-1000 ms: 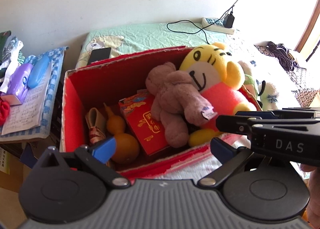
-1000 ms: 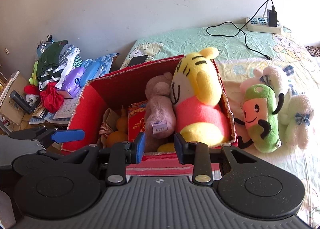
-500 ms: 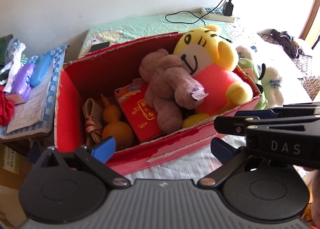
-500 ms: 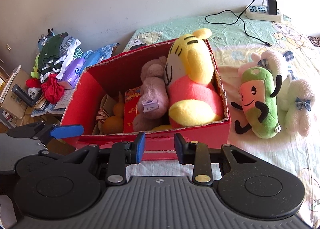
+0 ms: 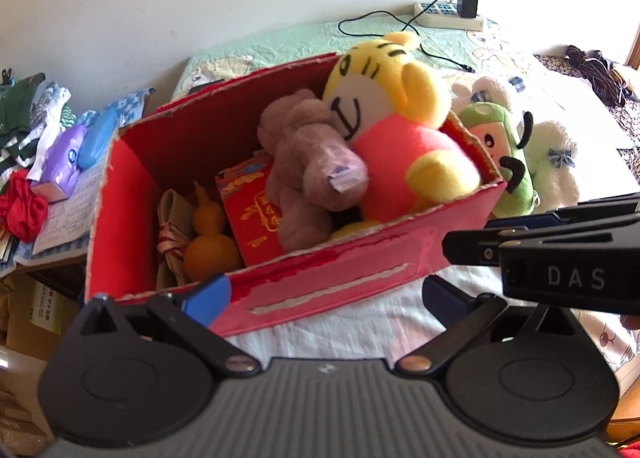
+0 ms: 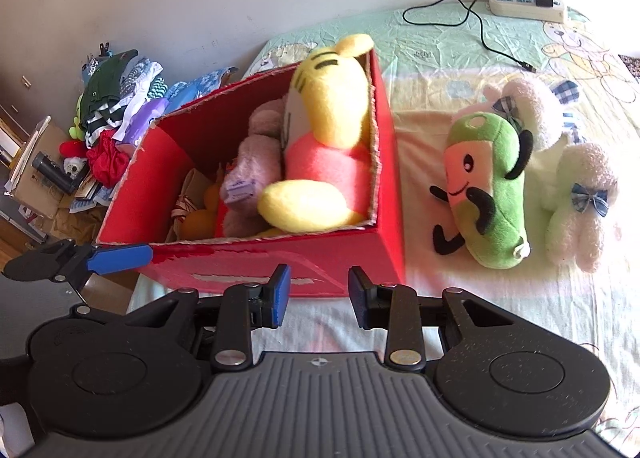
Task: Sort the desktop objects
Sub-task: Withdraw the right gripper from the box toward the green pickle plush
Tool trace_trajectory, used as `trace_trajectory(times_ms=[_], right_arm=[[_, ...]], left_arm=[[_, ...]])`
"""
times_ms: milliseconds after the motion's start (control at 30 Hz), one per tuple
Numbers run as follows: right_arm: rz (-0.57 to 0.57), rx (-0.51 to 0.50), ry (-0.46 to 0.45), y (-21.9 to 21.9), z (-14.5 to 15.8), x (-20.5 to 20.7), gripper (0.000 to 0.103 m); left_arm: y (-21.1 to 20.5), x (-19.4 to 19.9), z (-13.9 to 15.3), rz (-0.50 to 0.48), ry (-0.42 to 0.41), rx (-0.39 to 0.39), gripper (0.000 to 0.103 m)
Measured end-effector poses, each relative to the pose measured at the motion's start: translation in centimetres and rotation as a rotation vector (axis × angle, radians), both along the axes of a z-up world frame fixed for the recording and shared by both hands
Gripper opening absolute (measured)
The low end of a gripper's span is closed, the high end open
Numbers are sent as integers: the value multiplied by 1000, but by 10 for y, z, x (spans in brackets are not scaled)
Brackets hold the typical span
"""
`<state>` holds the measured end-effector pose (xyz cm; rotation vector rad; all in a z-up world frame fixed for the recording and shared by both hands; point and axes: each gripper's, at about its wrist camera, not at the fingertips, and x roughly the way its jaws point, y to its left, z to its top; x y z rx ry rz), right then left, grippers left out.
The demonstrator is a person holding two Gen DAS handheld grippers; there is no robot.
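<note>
Left gripper [image 5: 326,294] gapes wide, holding nothing. The red box [image 6: 256,262] already holds a brown plush [image 6: 256,162] and yellow tiger [image 6: 324,146]. Right gripper [image 6: 318,294], parted and bare, faces it. 2 plush toys, green [image 6: 488,194] and white [image 6: 576,198], wait on the bed, apparently unsorted.

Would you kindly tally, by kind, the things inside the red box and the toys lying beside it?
Plush toys in the red box: 2, yellow tiger, brown bear
Plush toys beside the box: 2, green plush, white plush
Gourds: 1, orange gourd
Red packets: 1, red packet
Tied bundles: 1, ribbon-tied bundle
Total: 7
</note>
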<state>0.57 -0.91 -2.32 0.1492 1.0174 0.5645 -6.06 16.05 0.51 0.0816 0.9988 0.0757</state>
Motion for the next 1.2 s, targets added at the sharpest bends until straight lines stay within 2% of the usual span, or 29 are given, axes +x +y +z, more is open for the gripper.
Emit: trace_trajectory(times_ms=[433,567,700,1200], right_arm=[[40,-6,53,-46,-14,11,35],[41,-8,67,-64,-18,14,41],[39,-10,80,-81,-23,18,41],[-1,-9,113,-144,-34,32,41]], left_arm=[[-53,16,-22,27,91,-18,102],[-70,23,-27,24,112,-30,102],[-89,31,-35,18,131,-34,102],[-148,55,-50,-22,173,-39,102]])
